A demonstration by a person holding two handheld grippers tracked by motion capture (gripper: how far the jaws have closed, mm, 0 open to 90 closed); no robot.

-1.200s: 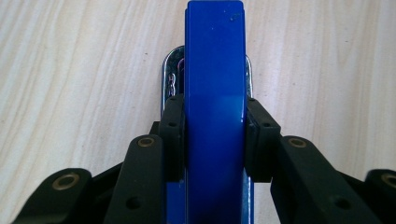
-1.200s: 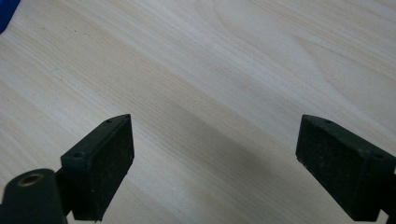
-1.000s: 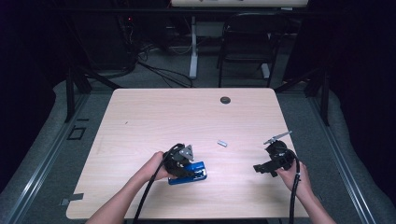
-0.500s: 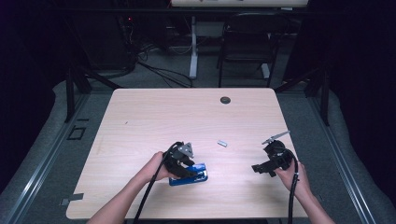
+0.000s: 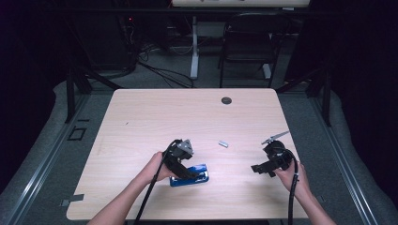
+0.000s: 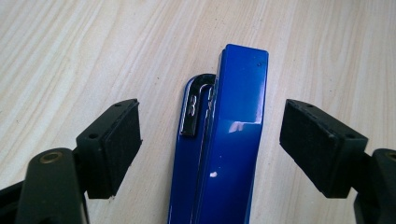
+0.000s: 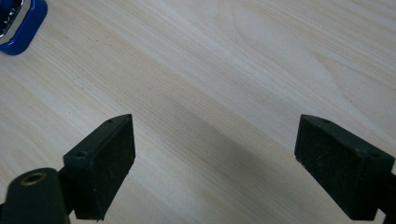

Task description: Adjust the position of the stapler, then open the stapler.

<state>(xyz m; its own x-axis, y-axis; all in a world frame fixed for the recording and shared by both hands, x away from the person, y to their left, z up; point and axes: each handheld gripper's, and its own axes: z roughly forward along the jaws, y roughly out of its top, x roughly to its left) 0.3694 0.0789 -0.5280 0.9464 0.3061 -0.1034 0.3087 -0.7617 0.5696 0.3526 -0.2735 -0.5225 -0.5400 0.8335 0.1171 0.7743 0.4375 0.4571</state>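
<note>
A glossy blue stapler [image 5: 196,177] lies flat on the light wood table [image 5: 155,122], near its front edge. My left gripper [image 5: 186,171] points down at it, and its jaws have just been opening. In the left gripper view the stapler [image 6: 229,140] runs lengthwise between the two black pads [image 6: 114,144], with a clear gap on each side, so the left gripper [image 6: 210,144] is open. My right gripper [image 5: 257,168] hovers low over bare wood at the front right. The right gripper [image 7: 215,163] stands open with nothing between its pads, and the stapler's end [image 7: 18,21] shows at the top left.
A small silver piece [image 5: 223,144] lies on the table between the two hands. A black round disc [image 5: 226,100] sits near the far edge. Beyond the table stand a dark chair [image 5: 248,42] and floor cables.
The left gripper's jaws have spread apart and let go of the stapler, which stays on the table. Both hands have kept their places.
</note>
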